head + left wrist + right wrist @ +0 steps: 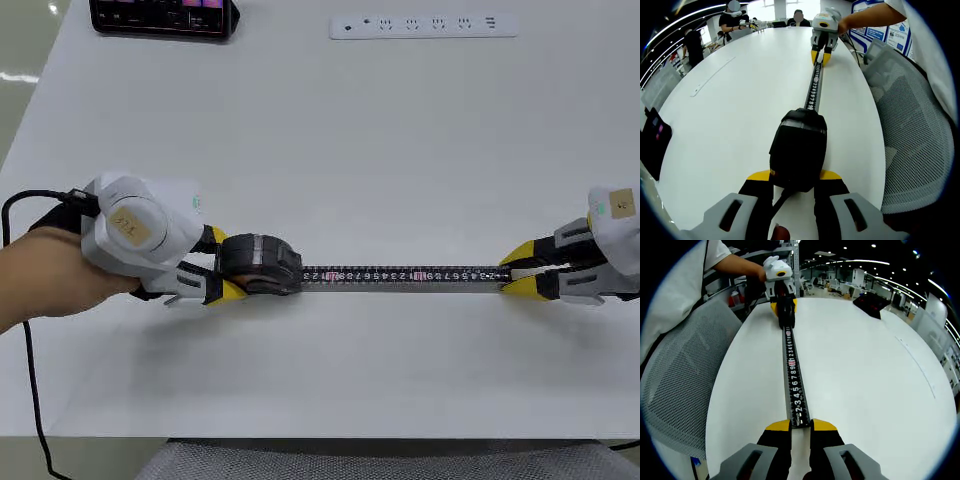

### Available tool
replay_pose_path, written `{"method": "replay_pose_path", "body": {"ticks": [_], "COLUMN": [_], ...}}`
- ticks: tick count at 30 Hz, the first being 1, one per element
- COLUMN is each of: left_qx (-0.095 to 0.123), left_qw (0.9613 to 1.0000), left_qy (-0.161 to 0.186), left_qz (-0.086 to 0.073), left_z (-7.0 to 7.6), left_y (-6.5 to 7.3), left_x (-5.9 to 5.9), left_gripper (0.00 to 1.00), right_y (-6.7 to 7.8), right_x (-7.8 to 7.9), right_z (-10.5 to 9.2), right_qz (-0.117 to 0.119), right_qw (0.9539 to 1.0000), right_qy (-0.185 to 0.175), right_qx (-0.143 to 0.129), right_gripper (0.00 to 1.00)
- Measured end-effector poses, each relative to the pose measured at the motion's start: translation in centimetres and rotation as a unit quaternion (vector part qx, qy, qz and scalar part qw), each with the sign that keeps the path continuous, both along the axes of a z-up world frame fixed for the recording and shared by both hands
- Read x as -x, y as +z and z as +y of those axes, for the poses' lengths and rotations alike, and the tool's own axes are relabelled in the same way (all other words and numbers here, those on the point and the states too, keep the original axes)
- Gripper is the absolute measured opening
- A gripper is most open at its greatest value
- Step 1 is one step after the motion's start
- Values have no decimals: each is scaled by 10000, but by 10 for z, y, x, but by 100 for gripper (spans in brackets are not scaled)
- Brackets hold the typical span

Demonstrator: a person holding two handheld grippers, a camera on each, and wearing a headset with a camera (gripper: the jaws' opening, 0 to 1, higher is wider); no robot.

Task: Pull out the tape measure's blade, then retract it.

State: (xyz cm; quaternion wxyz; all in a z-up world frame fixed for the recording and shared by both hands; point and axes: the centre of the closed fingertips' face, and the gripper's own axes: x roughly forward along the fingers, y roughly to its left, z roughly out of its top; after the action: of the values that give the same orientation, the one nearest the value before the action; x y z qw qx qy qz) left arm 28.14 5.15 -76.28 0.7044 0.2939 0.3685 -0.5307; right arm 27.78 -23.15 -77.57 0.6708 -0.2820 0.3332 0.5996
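In the head view, the left gripper [224, 264] sits at centre left with its jaws clamped around the tape measure's black case [262, 264]. The blade [400, 275] runs in a straight line across the white table [380, 130] to the right gripper [512, 272] at the right edge, whose yellow tips are pinched together on the blade's end. I judge the pull-out to be at or near its full stretch, so retracting comes next. For that I would walk the right gripper back toward the case along the same line, holding the tip so the spring cannot whip the blade in, while the left holds the case steady. This view alone shows the whole span at once, plus a power strip [423, 26] at the top and a dark device [165, 17] at upper left.

The left gripper view puts the case in the lower centre between my own jaws and shows how squarely they seat on its sides. The blade recedes to the far gripper at the top, with a mesh chair [910, 130] on the right.

The right gripper view gives what the others lack: the printed numerals read clearly, and the blade's end lies exactly in the gap between the yellow tips at the bottom centre.
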Motion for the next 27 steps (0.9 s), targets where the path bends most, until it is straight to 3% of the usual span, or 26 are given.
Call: {"method": "replay_pose_path", "body": {"ticks": [6,27], "left_qx": [14,46], "left_qw": [10000,9997], "left_qy": [13,234], "left_qz": [-15,5], "left_z": [0,-2], "left_y": [0,1], "left_x": [0,-2], "left_gripper": [26,27], "right_y": [0,0], "right_x": [1,-1], "right_z": [-7,-5], "right_qz": [13,36], "right_qw": [10000,9995], "right_qy": [6,-8], "right_qx": [88,324], "right_gripper": [9,11]}}
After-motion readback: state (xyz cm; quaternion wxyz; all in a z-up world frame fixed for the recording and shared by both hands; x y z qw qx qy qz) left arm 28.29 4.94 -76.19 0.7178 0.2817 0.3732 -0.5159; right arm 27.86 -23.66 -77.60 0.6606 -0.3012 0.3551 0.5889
